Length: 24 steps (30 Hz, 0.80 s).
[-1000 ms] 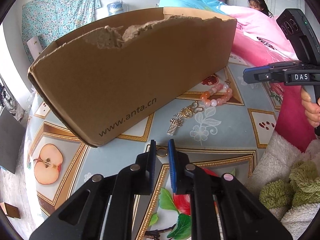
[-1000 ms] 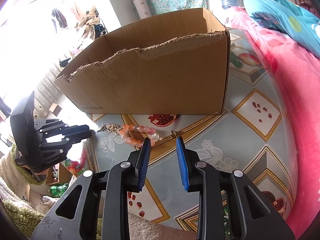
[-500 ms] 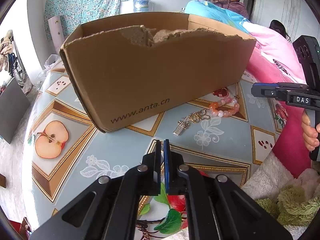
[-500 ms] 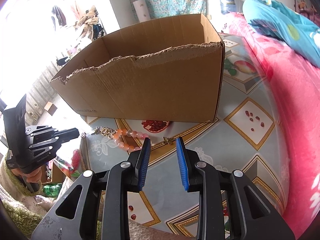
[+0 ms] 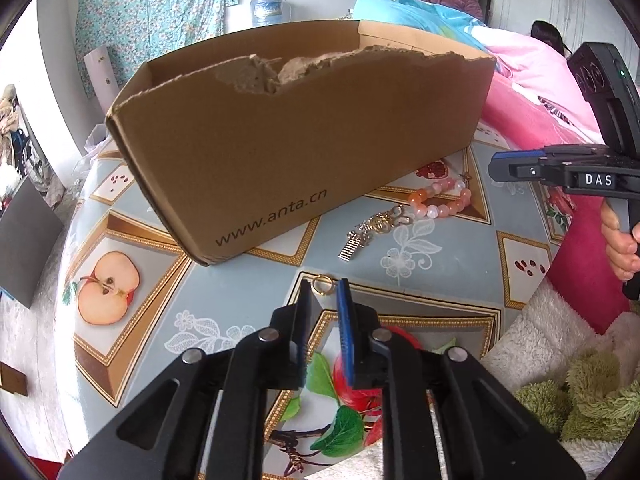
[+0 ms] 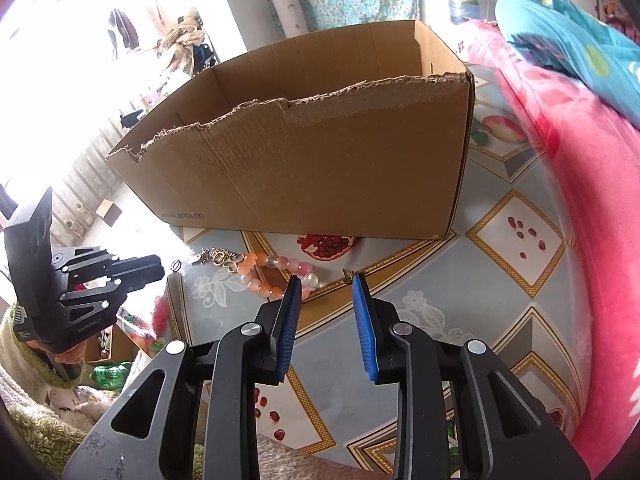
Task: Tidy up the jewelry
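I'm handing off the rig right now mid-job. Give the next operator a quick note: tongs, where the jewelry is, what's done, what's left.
Left tongs: jaws have just been opening, nothing gripped; small gold ring lies on the table at their tips.
Right tongs: open, empty, hovering over the table near the pink bead bracelet.
Bracelet, metal chain charm and a tiny gold piece all lie on the tablecloth in front of the cardboard box.
Done: cannot tell; the box's inside is hidden.
Left: ring, bracelet, charm and tiny piece, presumably into the box.

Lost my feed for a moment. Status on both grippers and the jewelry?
Left gripper jaws just opening, gold ring on the table at their tips, ungripped. Right gripper open, empty, near bead bracelet. Cardboard box behind; nothing blocking.
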Tool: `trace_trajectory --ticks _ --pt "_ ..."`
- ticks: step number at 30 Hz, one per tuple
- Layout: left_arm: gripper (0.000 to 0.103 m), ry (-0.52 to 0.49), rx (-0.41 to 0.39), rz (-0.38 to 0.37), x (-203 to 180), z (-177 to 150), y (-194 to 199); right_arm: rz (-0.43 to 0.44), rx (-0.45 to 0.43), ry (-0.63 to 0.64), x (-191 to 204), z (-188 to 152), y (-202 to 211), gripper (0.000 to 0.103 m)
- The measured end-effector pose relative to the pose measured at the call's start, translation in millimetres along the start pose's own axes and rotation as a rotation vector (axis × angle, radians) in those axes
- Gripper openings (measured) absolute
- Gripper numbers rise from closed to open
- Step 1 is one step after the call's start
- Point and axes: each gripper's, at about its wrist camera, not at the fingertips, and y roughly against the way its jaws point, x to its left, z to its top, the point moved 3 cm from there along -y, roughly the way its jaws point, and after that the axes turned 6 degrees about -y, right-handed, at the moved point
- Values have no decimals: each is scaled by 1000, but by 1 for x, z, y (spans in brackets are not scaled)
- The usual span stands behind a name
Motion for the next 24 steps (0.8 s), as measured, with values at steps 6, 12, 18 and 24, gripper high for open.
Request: trace_trajectory --ticks 6,12,18,24 --pt "23 -41 37 -1 0 0 -8 9 4 -19 0 -2 -2 28" --pt "23 23 37 -41 -2 2 -10 12 9 -28 -2 -2 -3 28" --pt "23 96 20 -129 -13 4 -8 19 4 -42 -5 -4 0 28" --pt "23 126 8 -171 -23 8 -10 33 0 -61 -9 -6 3 28"
